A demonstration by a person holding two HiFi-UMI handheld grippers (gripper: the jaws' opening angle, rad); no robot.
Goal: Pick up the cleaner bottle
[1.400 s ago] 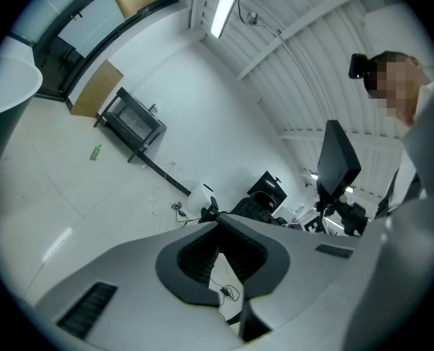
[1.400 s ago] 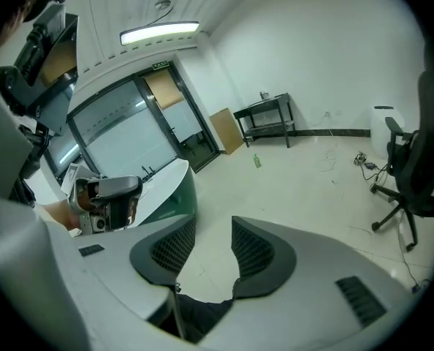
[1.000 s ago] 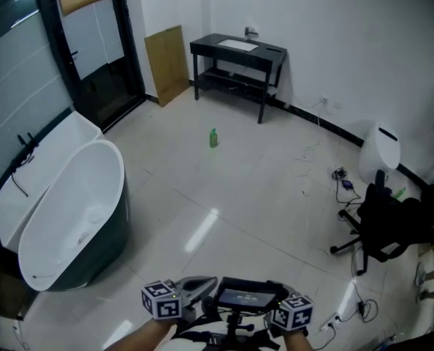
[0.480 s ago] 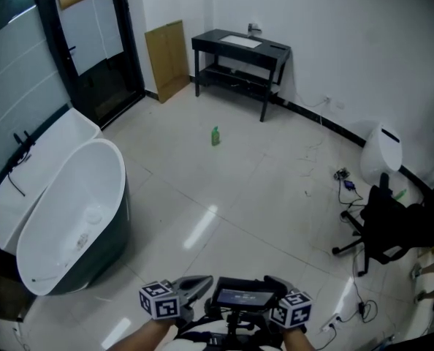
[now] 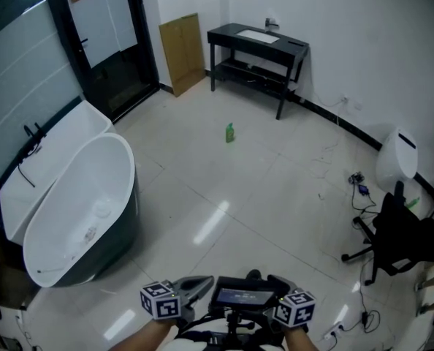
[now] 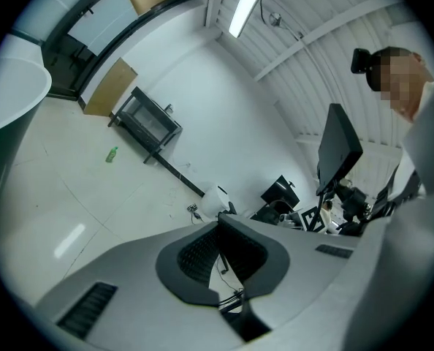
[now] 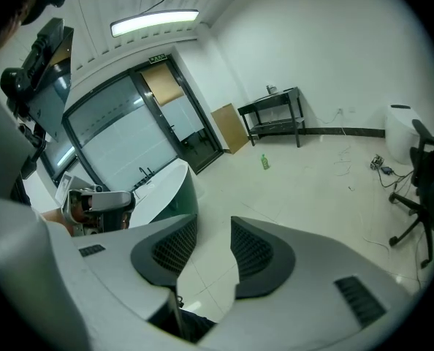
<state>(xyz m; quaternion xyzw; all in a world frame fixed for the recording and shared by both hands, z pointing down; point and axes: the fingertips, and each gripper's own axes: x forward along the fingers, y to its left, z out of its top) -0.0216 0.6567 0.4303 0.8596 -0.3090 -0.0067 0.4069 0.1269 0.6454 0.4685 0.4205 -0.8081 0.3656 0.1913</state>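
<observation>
The cleaner bottle (image 5: 230, 132) is small and green. It stands upright on the pale tile floor far ahead, in front of a black table; it also shows as the bottle (image 6: 112, 154) and the bottle (image 7: 264, 162) in the gripper views. My left gripper (image 5: 201, 284) is at the bottom edge of the head view, shut with nothing in it, its pads (image 6: 202, 251) meeting. My right gripper (image 5: 267, 279) is beside it, open and empty (image 7: 213, 232); its jaws have just closed a little. Both are far from the bottle.
A white bathtub (image 5: 78, 203) with a dark outer wall stands at the left. A black table (image 5: 259, 46), a cardboard sheet (image 5: 184, 50) and glass doors (image 5: 107, 42) line the far wall. At the right are a black office chair (image 5: 403, 232), a white appliance (image 5: 398, 156) and floor cables (image 5: 359, 185).
The room has slid rightward in the head view, the bottle and table with it. Both grippers stay at the bottom edge, side by side.
</observation>
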